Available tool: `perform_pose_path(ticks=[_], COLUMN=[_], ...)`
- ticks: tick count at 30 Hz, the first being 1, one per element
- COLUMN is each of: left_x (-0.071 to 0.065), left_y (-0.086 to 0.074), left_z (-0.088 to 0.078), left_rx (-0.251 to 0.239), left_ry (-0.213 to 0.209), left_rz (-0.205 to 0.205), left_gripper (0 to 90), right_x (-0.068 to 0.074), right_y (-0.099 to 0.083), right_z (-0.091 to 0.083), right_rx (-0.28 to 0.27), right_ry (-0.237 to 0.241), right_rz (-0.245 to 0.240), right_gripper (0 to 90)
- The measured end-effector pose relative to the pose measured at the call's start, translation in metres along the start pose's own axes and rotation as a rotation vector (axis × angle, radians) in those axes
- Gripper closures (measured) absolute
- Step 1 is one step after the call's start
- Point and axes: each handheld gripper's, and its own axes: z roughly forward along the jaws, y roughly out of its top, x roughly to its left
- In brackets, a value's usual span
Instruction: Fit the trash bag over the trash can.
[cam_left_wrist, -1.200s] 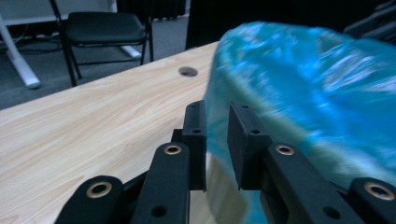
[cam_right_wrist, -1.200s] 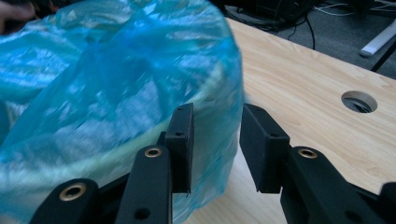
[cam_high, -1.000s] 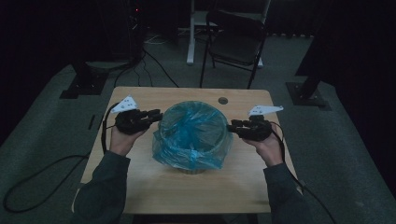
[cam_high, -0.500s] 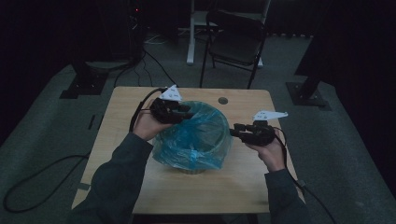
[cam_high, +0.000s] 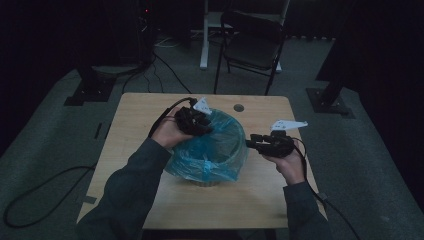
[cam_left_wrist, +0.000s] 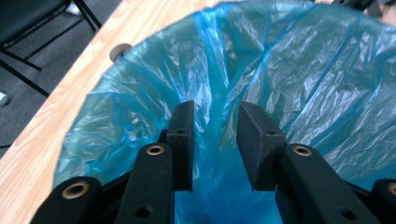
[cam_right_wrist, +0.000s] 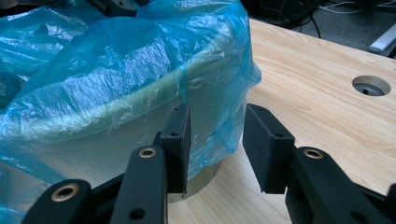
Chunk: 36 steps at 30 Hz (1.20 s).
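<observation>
Blue plastic bag (cam_high: 212, 152) lines a round bin (cam_right_wrist: 140, 116) that stands near the middle of the wooden table (cam_high: 130, 115), its top edge folded out and down over the bin's rim. Going from left to right: the person's left arm has swung in from the bin's left side a second ago to its far left rim, so the left gripper (cam_high: 194, 121) now hangs over the bag's mouth rather than beside it. In the left gripper view that gripper (cam_left_wrist: 215, 140) looks down into the bag, with a ridge of crumpled film rising in the gap between its black jaws; the jaws have just been opening, they stand apart, and the pads do not press the film, so nothing is held there. That suggests the last pinch of bag has been let go and a fresh spot on the rim is being picked for the next tuck or pull. Further right, past the bin, the right gripper (cam_high: 257, 144) sits where it was a second ago, level and just beside the bin's right wall. Its own view shows the gripper (cam_right_wrist: 217, 149) with jaws parted, which have opened a little further, the loose hem of the bag hanging in front of the left jaw and bare table behind the gap; it grips nothing. With both grippers free, the bag rests on the bin by itself, and its fit looks uneven.
</observation>
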Motion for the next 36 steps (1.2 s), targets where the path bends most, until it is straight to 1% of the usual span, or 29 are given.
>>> perform_pose_path(ticks=[1,3,4,5,6,8,11,13,15,16,17,18,20,21,23,24,25,27,29,31,33,35,36], left_x=[-0.001,-0.002,-0.002,-0.002,-0.003,-0.003,-0.005,-0.006,-0.008,-0.008,-0.010,-0.012,-0.016,-0.017,-0.017,-0.020,-0.021,-0.023,-0.024,-0.027,-0.028,-0.028,-0.029], left_y=[0.001,0.001,0.002,0.002,0.001,0.002,0.003,0.005,0.007,0.007,0.010,0.011,0.013,0.014,0.014,0.017,0.017,0.019,0.020,0.020,0.019,0.019,0.017], left_z=[0.001,0.003,0.005,0.005,0.009,0.012,0.015,0.019,0.022,0.022,0.027,0.030,0.034,0.036,0.036,0.042,0.044,0.047,0.050,0.055,0.060,0.063,0.068], left_rx=[0.011,0.018,0.038,0.038,0.060,0.084,0.101,0.130,0.159,0.159,0.186,0.195,0.238,0.253,0.253,0.302,0.321,0.348,0.362,0.377,0.395,0.402,0.427], left_ry=[0.001,-0.003,-0.001,-0.001,0.001,0.008,0.015,0.027,0.029,0.029,0.034,0.037,0.064,0.068,0.068,0.072,0.079,0.081,0.075,0.083,0.067,0.068,0.062], left_rz=[0.009,0.012,0.017,0.017,0.025,0.035,0.047,0.061,0.081,0.081,0.100,0.110,0.141,0.151,0.151,0.170,0.178,0.192,0.202,0.211,0.218,0.220,0.227], left_gripper=[67.3,67.2,67.1,66.8,66.8,66.5,66.4,65.6,65.1,64.9,64.9,64.7,64.2,64.0,63.6,63.6,62.3,61.9,61.4,61.0,60.8,60.7,60.7], right_x=[-0.001,-0.001,-0.002,-0.002,-0.002,-0.002,-0.002,-0.002,-0.002,-0.002,-0.002,-0.002,-0.002,-0.002,-0.002,-0.002,-0.002,-0.001,-0.001,-0.001,-0.001,-0.001,-0.001], right_y=[0.000,-0.001,-0.002,-0.002,-0.002,-0.003,-0.003,-0.003,-0.003,-0.003,-0.003,-0.003,-0.004,-0.004,-0.004,-0.004,-0.004,-0.004,-0.004,-0.004,-0.004,-0.004,-0.004], right_z=[0.000,0.001,0.001,0.001,0.001,0.002,0.003,0.003,0.003,0.003,0.004,0.004,0.004,0.003,0.003,0.003,0.004,0.004,0.005,0.005,0.005,0.005,0.005], right_rx=[0.001,0.002,0.004,0.004,0.006,0.006,0.010,0.011,0.011,0.011,0.012,0.015,0.015,0.014,0.015,0.015,0.018,0.019,0.018,0.020,0.020,0.021,0.022], right_ry=[0.000,0.001,0.001,0.001,0.003,0.005,0.006,0.006,0.008,0.008,0.008,0.009,0.010,0.011,0.012,0.012,0.013,0.013,0.014,0.015,0.016,0.016,0.016], right_rz=[0.000,0.001,0.004,0.004,0.005,0.007,0.007,0.006,0.007,0.007,0.006,0.006,0.008,0.008,0.008,0.008,0.004,0.004,0.000,0.001,0.001,0.001,-0.002], right_gripper=[61.4,61.2,61.1,61.1,61.1,61.1,61.0,61.0,60.9,60.9,60.8,60.8,60.7,60.7,60.7,60.6,60.6,60.4,60.3,60.2,60.1,60.0,59.9])
